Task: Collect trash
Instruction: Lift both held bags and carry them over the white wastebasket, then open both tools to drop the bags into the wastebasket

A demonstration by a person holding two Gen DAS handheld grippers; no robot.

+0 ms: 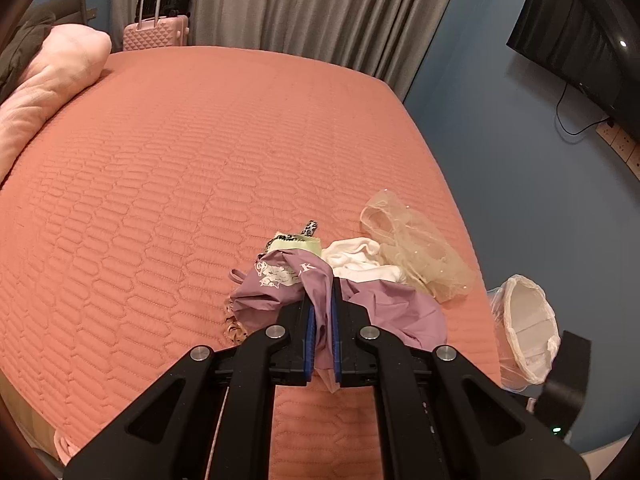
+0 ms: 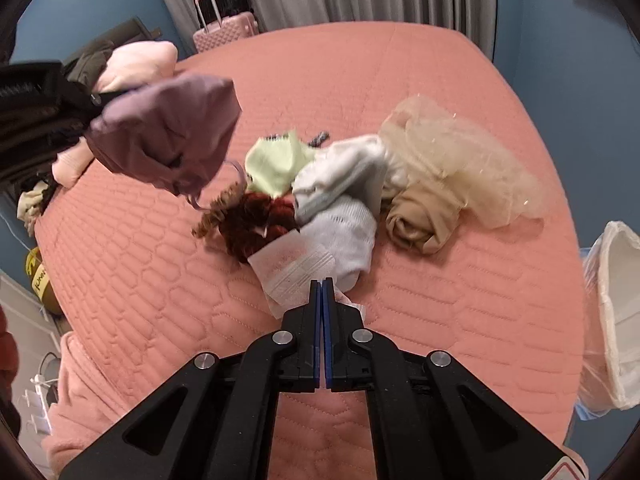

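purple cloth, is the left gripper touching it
Touching. The left wrist view shows the purple cloth pinched between the left gripper's closed pads.

Warm, dim indoor light, soft shadows; fisheye bending with dark corners; right view motion-blurred

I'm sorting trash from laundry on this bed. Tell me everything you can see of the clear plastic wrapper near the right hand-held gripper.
The clear plastic wrapper is a thin, translucent, whitish packet with faint ribbed lines and a pinkish tint where the bedspread shows through. It looks empty and slightly crumpled. It lies at the near edge of the clothes pile, overlapping the dark red fuzzy item and beside the white sock. The right hand-held gripper is shut on its near edge.
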